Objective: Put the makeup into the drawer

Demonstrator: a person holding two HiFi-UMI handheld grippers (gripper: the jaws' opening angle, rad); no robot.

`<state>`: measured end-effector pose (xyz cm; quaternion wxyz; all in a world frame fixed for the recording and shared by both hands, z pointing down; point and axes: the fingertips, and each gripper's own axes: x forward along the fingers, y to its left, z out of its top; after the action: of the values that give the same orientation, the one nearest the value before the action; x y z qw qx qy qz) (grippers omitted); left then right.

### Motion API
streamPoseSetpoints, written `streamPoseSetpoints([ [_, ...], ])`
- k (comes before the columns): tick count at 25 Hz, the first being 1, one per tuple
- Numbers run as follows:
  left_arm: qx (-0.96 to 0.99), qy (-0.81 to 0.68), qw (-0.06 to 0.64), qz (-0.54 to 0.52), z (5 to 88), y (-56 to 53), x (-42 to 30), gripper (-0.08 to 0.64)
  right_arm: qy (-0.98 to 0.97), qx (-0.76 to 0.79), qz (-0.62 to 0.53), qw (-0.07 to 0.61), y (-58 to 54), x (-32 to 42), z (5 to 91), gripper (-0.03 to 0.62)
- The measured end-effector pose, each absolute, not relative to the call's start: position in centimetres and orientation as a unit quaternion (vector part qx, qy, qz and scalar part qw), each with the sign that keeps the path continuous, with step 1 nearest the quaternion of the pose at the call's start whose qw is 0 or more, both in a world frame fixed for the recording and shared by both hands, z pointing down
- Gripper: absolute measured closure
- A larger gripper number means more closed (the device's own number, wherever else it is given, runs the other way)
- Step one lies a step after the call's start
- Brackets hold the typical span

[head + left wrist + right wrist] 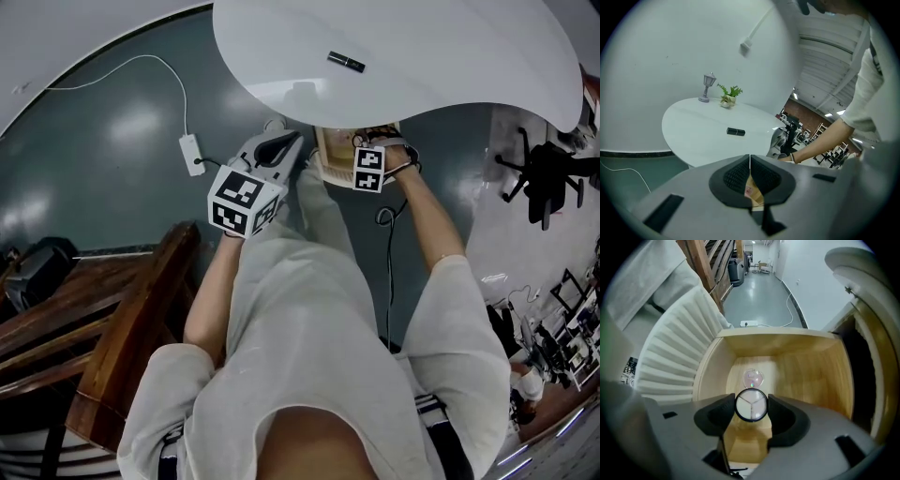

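Observation:
A light wooden drawer point(328, 161) stands pulled out under the white round table point(422, 47). My right gripper point(367, 148) points down into it, shut on a round compact point(751, 405) with a three-part face. Below it, on the floor of the drawer point(820, 376), lies a clear pinkish rounded piece point(753, 378). A black makeup tube point(345, 62) lies on the tabletop and is also in the left gripper view point(735, 131). My left gripper point(277, 148) hovers left of the drawer with its pads together and nothing between them point(750, 161).
A small lamp ornament point(708, 86) and a potted plant point(730, 96) stand at the table's far side. On the floor lie a white power strip point(191, 153) with its cable and a black cable point(389, 272). Wooden steps point(141, 319) rise at left, a black chair point(548, 178) at right.

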<state>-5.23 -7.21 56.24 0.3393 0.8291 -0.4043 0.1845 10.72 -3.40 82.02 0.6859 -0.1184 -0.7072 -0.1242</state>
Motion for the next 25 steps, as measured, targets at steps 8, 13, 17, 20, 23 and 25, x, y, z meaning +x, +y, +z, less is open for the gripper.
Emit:
streamPoseSetpoints([
  [8,0.823,-0.404,0.35,0.191,57.3,-7.1,-6.1,0.546,-0.691,-0.117,-0.106,0.705,-4.4,10.9,85.6,0.374],
  [13,0.818,-0.404,0.359,0.198,58.3,-6.4,-6.5,0.546,-0.671,-0.126,-0.116,0.722,-4.5,11.6,87.4,0.374],
  [17,0.815,-0.405,0.363,0.201,58.9,-6.2,-6.8,0.546,-0.661,-0.128,-0.112,0.731,-4.5,12.1,88.3,0.376],
  [20,0.814,-0.406,0.363,0.202,59.2,-6.2,-6.9,0.546,-0.666,-0.118,-0.108,0.728,-4.8,11.7,88.5,0.376],
  [23,0.813,-0.406,0.365,0.202,59.4,-6.1,-7.0,0.546,-0.673,-0.116,-0.101,0.724,-4.9,11.6,88.4,0.342],
  [25,0.813,-0.406,0.366,0.202,59.5,-6.2,-7.1,0.546,-0.676,-0.121,-0.105,0.719,-5.0,11.3,88.1,0.32],
])
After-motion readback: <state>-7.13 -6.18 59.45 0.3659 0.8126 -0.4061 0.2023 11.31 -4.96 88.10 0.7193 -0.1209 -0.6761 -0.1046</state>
